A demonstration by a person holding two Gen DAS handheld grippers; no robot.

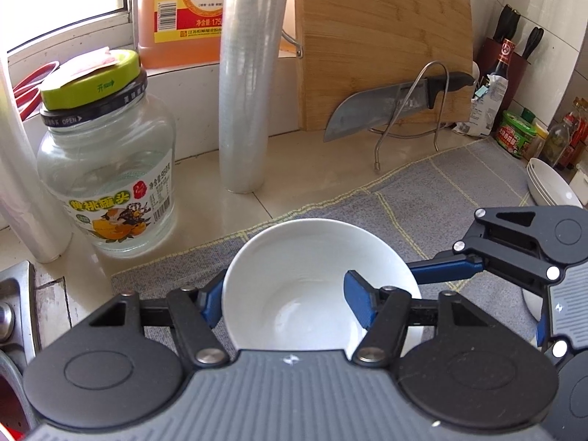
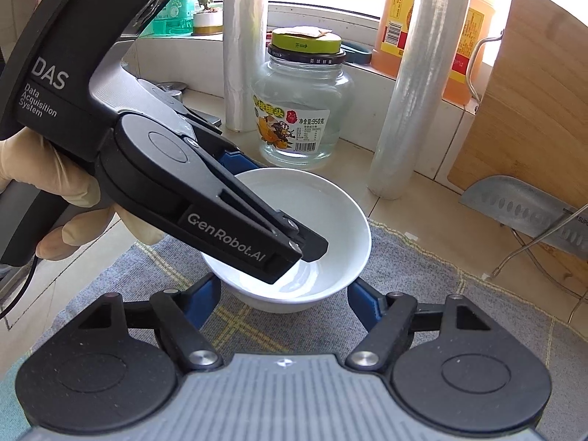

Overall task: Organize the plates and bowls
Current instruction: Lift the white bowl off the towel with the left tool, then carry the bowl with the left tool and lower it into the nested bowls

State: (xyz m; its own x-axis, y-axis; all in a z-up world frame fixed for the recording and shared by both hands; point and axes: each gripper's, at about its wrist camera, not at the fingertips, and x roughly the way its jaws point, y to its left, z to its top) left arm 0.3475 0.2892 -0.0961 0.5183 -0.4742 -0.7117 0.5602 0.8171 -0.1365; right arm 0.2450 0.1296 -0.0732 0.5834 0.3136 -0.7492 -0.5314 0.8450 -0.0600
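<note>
A white bowl (image 1: 312,279) sits upright on a grey mat (image 1: 459,191); it also shows in the right wrist view (image 2: 330,220). My left gripper (image 1: 286,294) straddles the bowl's near left wall, one blue finger outside and one inside, gripping the rim. My right gripper (image 2: 283,294) is open just in front of the bowl, its blue fingers (image 2: 364,301) apart on either side of the base, not touching. In the left wrist view the right gripper (image 1: 452,268) reaches in from the right. A stack of white plates (image 1: 551,183) lies at the far right.
A glass jar (image 1: 110,176) with a green lid, rolls of cling film (image 1: 246,84), an orange bottle (image 1: 183,11), a wooden cutting board (image 1: 386,44) and a cleaver (image 1: 378,110) in a wire rack stand behind the mat. Condiment bottles (image 1: 566,136) crowd the far right.
</note>
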